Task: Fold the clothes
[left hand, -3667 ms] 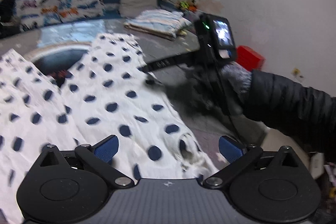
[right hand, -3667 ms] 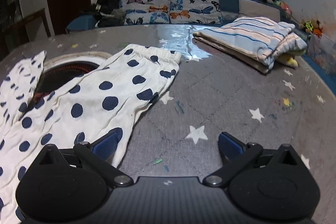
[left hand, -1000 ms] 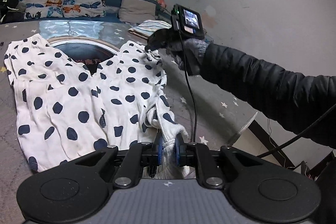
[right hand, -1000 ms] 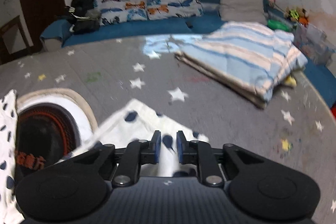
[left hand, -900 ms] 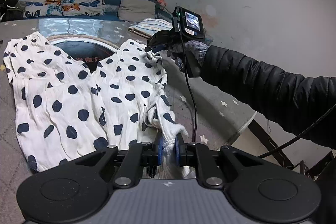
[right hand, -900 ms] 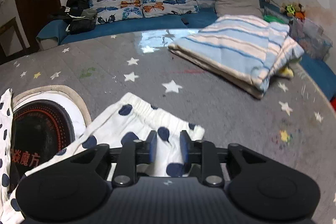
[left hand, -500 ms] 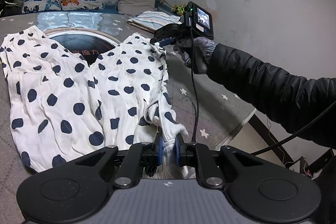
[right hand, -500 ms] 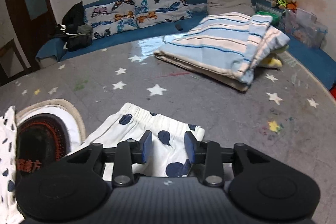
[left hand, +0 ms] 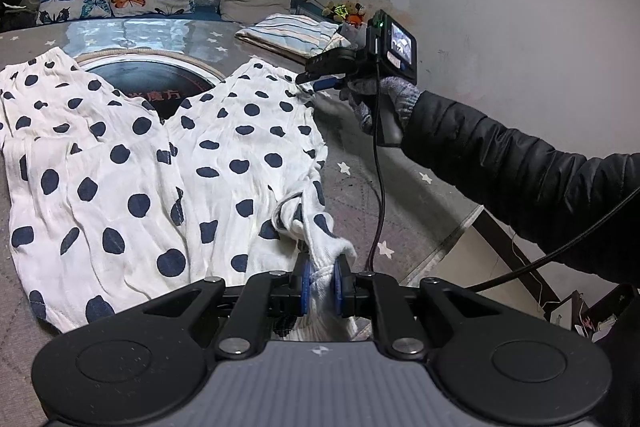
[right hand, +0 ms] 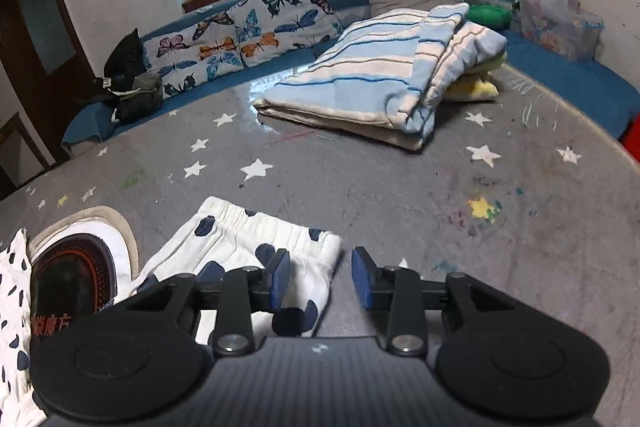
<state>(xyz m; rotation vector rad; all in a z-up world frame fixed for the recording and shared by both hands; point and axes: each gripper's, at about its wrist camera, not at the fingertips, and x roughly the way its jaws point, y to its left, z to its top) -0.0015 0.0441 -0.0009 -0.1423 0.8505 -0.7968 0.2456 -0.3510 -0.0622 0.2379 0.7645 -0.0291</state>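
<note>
While spread flat on grey star-print tabletop (right hand: 400,187), white navy-dotted cotton trousers (left hand: 132,163): bunched corner clamped in left hand-held gripper (left hand: 320,285); right hand-held gripper (right hand: 320,277) parted wide over leg cuff.

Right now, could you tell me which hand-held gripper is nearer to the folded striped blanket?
The right. The right hand-held gripper hovers open over the far cuff of the polka-dot trousers, facing the striped blanket. The left hand-held gripper clamps the trousers' near end.
</note>
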